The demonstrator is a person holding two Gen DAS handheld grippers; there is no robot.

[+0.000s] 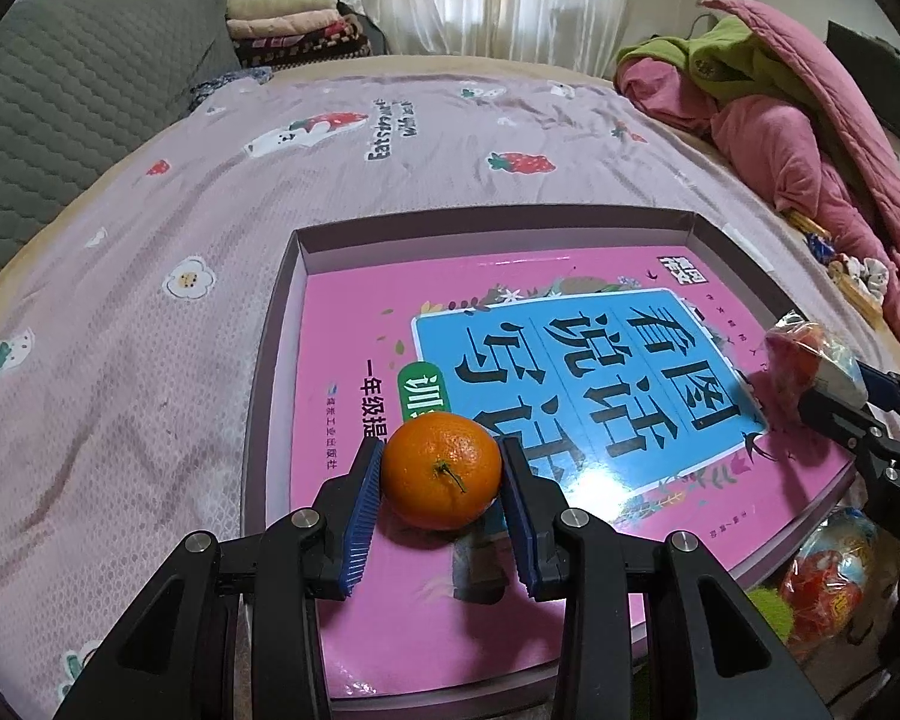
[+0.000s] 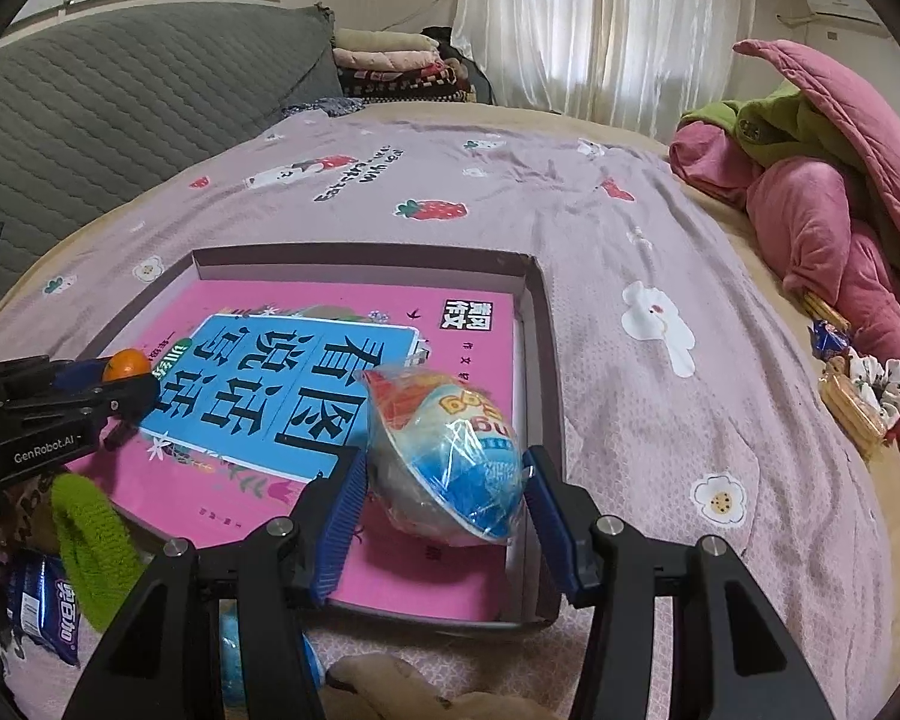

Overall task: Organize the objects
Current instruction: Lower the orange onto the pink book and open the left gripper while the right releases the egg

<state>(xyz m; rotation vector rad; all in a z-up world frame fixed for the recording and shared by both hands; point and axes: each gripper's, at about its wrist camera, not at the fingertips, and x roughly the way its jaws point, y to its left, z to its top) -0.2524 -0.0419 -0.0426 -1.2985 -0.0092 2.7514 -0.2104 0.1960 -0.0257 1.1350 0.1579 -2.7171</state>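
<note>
The left gripper (image 1: 441,468) clasps an orange (image 1: 443,469) and the right gripper (image 2: 444,480) a wrapped snack (image 2: 447,456) — both over the pink book (image 1: 354,360) in the shallow box (image 1: 498,227). Neither looks set down yet; loose packets (image 2: 45,606) nearby remain unsorted.

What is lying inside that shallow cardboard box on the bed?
A pink book fills most of the shallow box. An orange and a wrapped egg-shaped snack sit over it, each between a gripper's fingers. Whatever lies under the book is hidden.
</note>
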